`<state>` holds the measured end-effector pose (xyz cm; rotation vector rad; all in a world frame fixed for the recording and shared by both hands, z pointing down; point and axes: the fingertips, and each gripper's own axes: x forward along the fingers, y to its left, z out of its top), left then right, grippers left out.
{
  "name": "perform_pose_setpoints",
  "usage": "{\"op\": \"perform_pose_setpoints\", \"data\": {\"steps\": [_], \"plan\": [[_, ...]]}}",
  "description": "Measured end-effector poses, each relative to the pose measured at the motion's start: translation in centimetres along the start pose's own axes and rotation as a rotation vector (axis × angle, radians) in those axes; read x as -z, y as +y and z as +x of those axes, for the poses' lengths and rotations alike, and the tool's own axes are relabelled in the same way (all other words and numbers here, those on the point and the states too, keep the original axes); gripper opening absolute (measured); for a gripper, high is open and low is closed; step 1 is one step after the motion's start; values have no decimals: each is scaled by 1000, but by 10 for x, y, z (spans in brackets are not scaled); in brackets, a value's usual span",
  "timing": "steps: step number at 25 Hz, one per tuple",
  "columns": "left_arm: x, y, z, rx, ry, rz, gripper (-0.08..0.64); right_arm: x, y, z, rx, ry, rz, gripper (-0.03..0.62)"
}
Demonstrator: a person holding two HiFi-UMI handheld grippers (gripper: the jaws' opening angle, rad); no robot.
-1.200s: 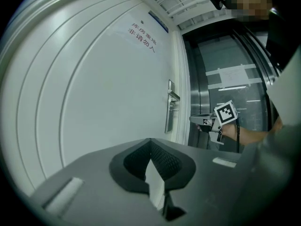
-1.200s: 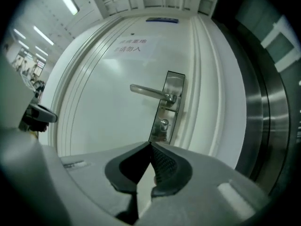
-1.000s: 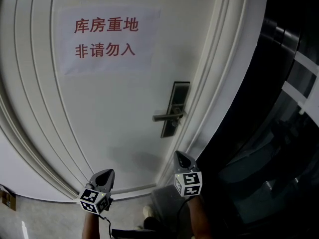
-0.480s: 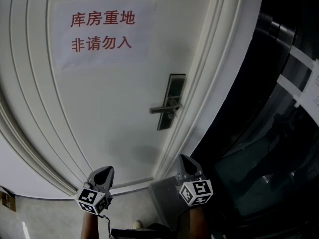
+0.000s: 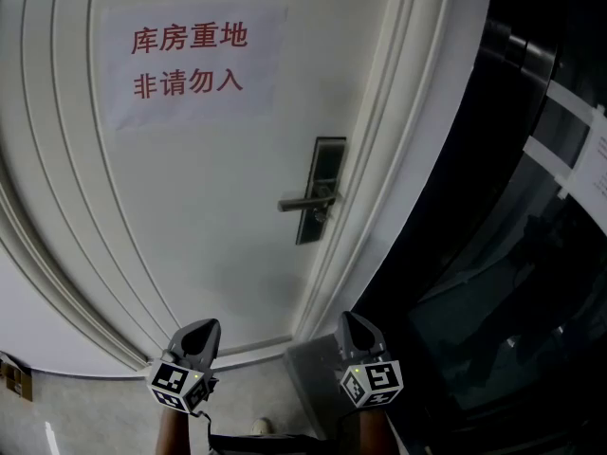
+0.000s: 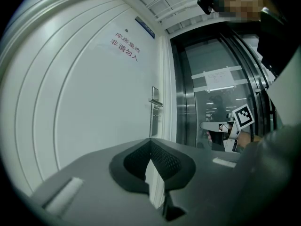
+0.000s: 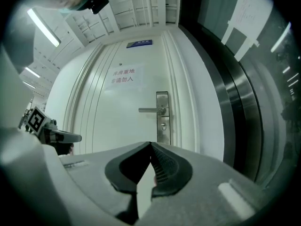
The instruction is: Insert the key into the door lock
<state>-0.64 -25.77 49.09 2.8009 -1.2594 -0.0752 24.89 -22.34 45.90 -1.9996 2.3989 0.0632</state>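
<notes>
Facing white door (image 5: 218, 235) now. Holding left gripper (image 5: 203, 326) at seven o'clock of head view, jaws pressed together. Holding right gripper (image 5: 350, 318) at five o'clock, jaws pressed tight too. Spotting door lock (image 5: 321, 190) near centre, eleven o'clock from right gripper, well apart; handle (image 5: 302, 202) sticking toward nine o'clock, keyhole (image 7: 163, 125) below at six.

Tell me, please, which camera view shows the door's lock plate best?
The right gripper view: it faces the door nearly head-on, so the lock plate, its lever handle and the keyhole below show plainly. The head view shows the plate dark and slanted from above; the left gripper view shows it small and edge-on.
</notes>
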Motion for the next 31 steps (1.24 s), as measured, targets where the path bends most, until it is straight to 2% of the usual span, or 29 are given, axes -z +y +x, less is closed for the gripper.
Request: {"op": "perform_pose_setpoints", "data": {"steps": [3,7,20,25,31], "plan": [[0,-7,-5,-2,2,1,3,11,2,-11,-5,23,-30,2],[4,-14,-8,-4,17,-3,3,22,3,-22,-22,31,6,2],[7,-33,-6,7,38,-10,3,27,3,-31,-41,33,6,2],[3,-34,0,5,19,13,3,26,-1,-29,-45,34,-10,2],[3,-40,6,14,34,-9,3,27,-6,-27,-45,40,-7,2]]}}
